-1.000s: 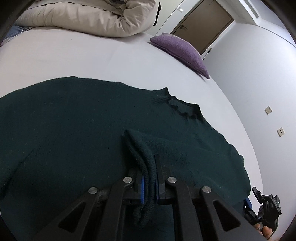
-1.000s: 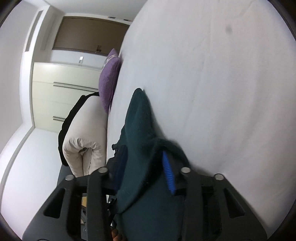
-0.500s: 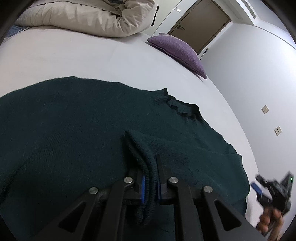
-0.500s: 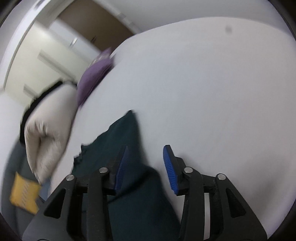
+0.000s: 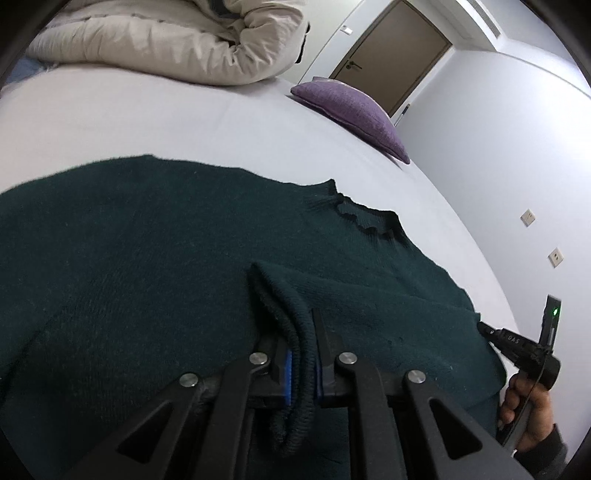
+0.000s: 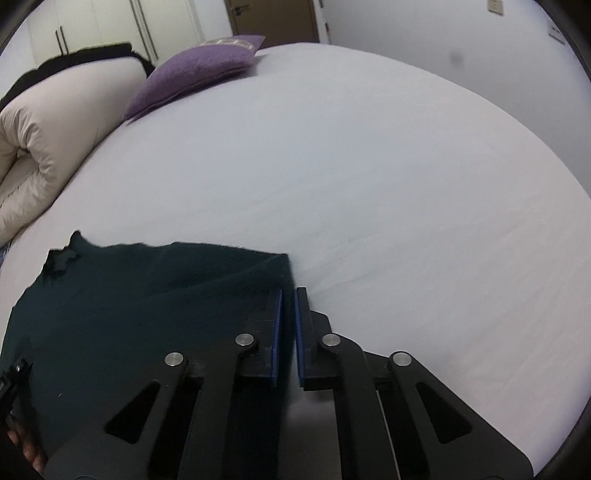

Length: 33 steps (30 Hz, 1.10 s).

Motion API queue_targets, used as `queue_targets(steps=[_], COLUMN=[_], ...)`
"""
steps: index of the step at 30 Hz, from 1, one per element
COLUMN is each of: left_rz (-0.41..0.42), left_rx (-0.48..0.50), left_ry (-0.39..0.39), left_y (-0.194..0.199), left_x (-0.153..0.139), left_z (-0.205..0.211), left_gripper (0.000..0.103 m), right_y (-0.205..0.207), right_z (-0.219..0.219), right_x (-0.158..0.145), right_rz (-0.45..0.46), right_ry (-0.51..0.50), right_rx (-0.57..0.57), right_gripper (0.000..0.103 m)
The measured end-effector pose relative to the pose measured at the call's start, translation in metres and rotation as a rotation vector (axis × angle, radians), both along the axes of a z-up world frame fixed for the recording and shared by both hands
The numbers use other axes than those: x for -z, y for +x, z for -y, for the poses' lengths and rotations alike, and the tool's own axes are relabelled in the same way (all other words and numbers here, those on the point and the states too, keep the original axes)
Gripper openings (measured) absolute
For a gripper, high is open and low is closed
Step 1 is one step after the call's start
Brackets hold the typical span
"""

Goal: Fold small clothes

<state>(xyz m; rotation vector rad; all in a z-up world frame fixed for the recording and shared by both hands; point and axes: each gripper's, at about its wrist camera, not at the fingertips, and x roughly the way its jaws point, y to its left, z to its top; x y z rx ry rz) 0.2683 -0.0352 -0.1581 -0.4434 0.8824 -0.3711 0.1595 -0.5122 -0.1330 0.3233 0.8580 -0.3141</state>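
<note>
A dark green knit sweater [image 5: 147, 258] lies spread on the white bed, neckline [image 5: 365, 218] toward the far right. My left gripper [image 5: 301, 354] is shut on a folded sleeve cuff [image 5: 284, 314] held over the sweater's body. In the right wrist view the sweater's folded shoulder edge [image 6: 166, 295] lies at lower left. My right gripper [image 6: 288, 317] is shut and empty, its fingers just at the sweater's right edge. The right gripper also shows in the left wrist view [image 5: 517, 347], held by a hand at the sweater's right side.
A purple pillow [image 5: 354, 110] and a rolled beige duvet [image 5: 166, 48] lie at the far end of the bed [image 6: 406, 184]. A brown door [image 5: 391, 55] and a white wall with sockets stand beyond. Wardrobes [image 6: 92, 26] show in the right wrist view.
My right gripper let go of the sweater fabric, swung away over the bed and closed empty. My left gripper stays shut on the cuff, almost unmoved.
</note>
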Motion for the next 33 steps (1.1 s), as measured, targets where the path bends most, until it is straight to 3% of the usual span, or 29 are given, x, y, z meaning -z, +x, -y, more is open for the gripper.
queue_targets(steps=[5, 7, 9, 11, 12, 14, 15, 16, 17, 18, 19, 21, 23, 24, 26, 27, 28, 30, 33], left_rz=[-0.009, -0.005, -0.001, -0.002, -0.003, -0.013, -0.03, -0.044, -0.06, -0.073, -0.067, -0.029, 0.012, 0.029, 0.06, 0.07, 0.076, 0.076, 0.032], left_rx=[0.006, 0.005, 0.006, 0.006, 0.007, 0.007, 0.013, 0.019, 0.029, 0.044, 0.038, -0.02, -0.081, -0.082, -0.112, -0.143, -0.177, -0.263, -0.435], left_ry=[-0.036, -0.031, -0.025, -0.027, -0.031, -0.047, -0.07, -0.082, -0.09, -0.084, -0.077, -0.056, -0.05, -0.072, -0.086, -0.091, -0.107, -0.136, -0.171], left_y=[0.002, 0.001, 0.001, 0.002, 0.001, 0.003, 0.005, 0.007, 0.009, 0.01, 0.008, -0.001, -0.014, -0.022, -0.042, -0.056, -0.07, -0.099, -0.142], left_x=[0.003, 0.002, 0.001, 0.001, 0.002, 0.002, 0.002, 0.001, -0.001, -0.009, -0.015, -0.035, -0.057, -0.067, -0.081, -0.086, -0.089, -0.087, -0.069], left_z=[-0.004, -0.003, -0.003, -0.002, -0.002, -0.003, -0.004, -0.006, -0.007, -0.007, -0.009, -0.021, -0.042, -0.056, -0.086, -0.107, -0.129, -0.176, -0.25], left_gripper=[0.013, 0.013, 0.013, 0.014, 0.014, 0.014, 0.014, 0.018, 0.022, 0.038, 0.065, 0.095, 0.099, 0.099, 0.099, 0.099, 0.099, 0.098, 0.094], right_y=[-0.004, -0.02, -0.044, -0.063, -0.067, -0.061, -0.056, -0.063, -0.063, -0.063, -0.066, -0.083, -0.113, -0.126, -0.15, -0.165, -0.174, -0.196, -0.207], right_z=[0.017, 0.016, 0.006, -0.015, -0.025, -0.033, -0.028, -0.022, -0.018, -0.016, -0.017, -0.026, -0.048, -0.061, -0.093, -0.111, -0.127, -0.158, -0.191], right_x=[-0.001, -0.018, -0.039, -0.049, -0.045, -0.013, 0.003, 0.004, 0.001, -0.006, -0.017, -0.044, -0.08, -0.094, -0.119, -0.131, -0.138, -0.15, -0.156], right_rz=[0.038, 0.038, 0.116, 0.132, 0.104, -0.034, -0.052, 0.006, 0.006, -0.001, 0.002, 0.082, 0.179, 0.219, 0.296, 0.363, 0.409, 0.519, 0.491], right_ry=[0.11, 0.109, 0.136, 0.093, 0.062, 0.015, 0.037, 0.057, 0.081, 0.095, 0.087, 0.05, -0.011, -0.048, -0.092, -0.119, -0.138, -0.167, -0.088], right_rx=[0.014, 0.056, 0.034, -0.019, -0.051, -0.073, -0.067, -0.062, -0.059, -0.052, -0.038, -0.052, -0.081, -0.095, -0.133, -0.155, -0.163, -0.192, -0.276], right_gripper=[0.004, 0.011, 0.011, 0.011, 0.013, 0.015, 0.015, 0.016, 0.017, 0.019, 0.019, 0.021, 0.023, 0.03, 0.064, 0.09, 0.1, 0.102, 0.102])
